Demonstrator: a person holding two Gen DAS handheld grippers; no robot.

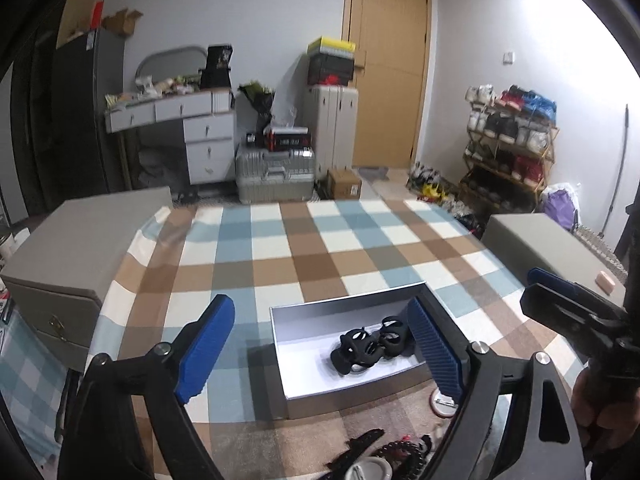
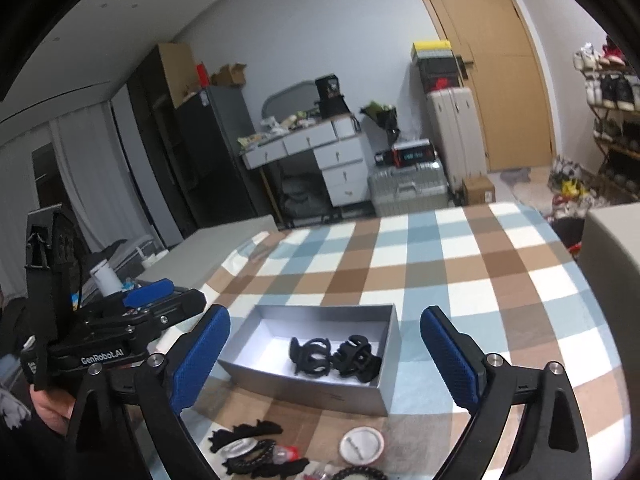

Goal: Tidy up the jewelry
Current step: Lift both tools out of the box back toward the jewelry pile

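An open silver box (image 1: 279, 344) (image 2: 304, 394) stands on the checkered tablecloth near me. Two black claw hair clips (image 1: 360, 348) (image 2: 314, 354) lie side by side inside it. My left gripper (image 1: 320, 306) is open in front of the box, with nothing between its blue pads (image 1: 208, 352). My right gripper (image 2: 325, 314) is open too and holds nothing; the box shows through the gap. Loose black hair pieces (image 2: 244, 434) (image 1: 360, 450), a round badge (image 2: 362, 446) and a small red item (image 2: 286, 454) lie at the near table edge.
The tablecloth (image 1: 320, 248) stretches bare beyond the box. Grey padded boxes flank the table on the left (image 1: 80, 248) and right (image 1: 536, 240); a pink item (image 1: 606, 282) lies on the right one. Behind are drawers, suitcases, a door and a shoe rack.
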